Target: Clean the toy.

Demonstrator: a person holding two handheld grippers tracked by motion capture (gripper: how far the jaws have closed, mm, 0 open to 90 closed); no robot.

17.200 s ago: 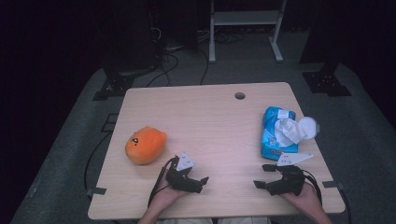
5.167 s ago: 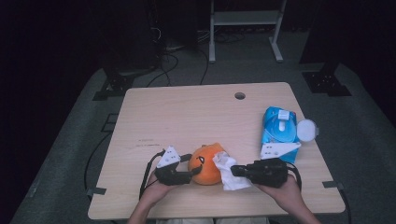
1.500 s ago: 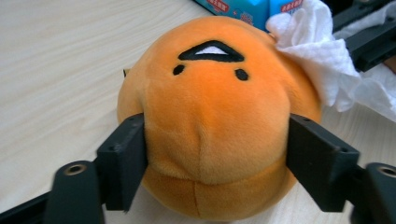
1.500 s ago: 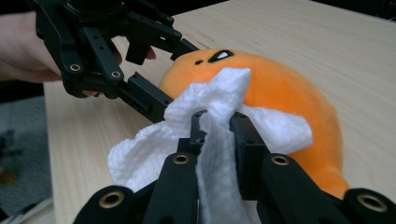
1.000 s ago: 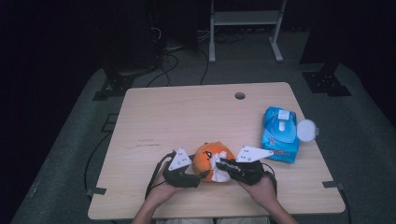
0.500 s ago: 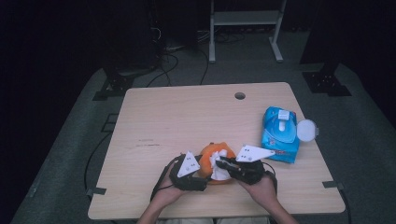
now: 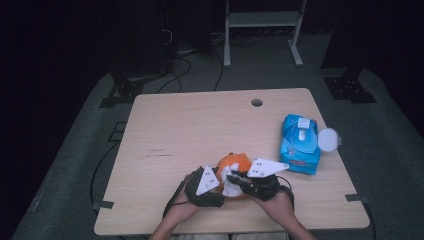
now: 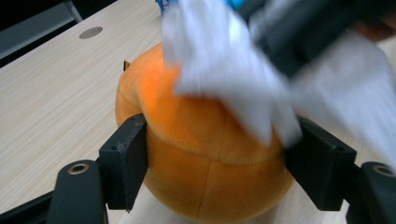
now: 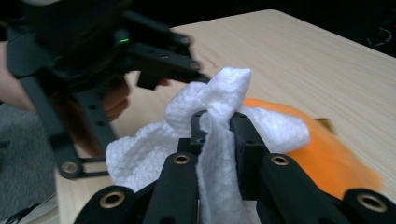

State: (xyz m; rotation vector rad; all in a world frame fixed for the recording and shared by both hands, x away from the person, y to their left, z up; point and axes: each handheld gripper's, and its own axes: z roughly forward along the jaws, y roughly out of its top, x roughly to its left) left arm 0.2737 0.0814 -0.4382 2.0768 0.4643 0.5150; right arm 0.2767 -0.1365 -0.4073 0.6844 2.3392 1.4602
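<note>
Left gripper (image 8: 215, 172) clamped on orange plush toy (image 8: 205, 158) at table's (image 7: 200, 125) near edge; right gripper (image 9: 219, 126) pinched on white wipe (image 9: 219, 107), pressed on toy's top; looks like wiping step; next: likely stroke across surface, left holding steady; wipes pack (image 7: 299, 144) off right.

The high view is looking forward and down over the light wooden table (image 7: 200, 130); both gripper views are sitting very near the round orange plush toy (image 8: 205, 154).
</note>
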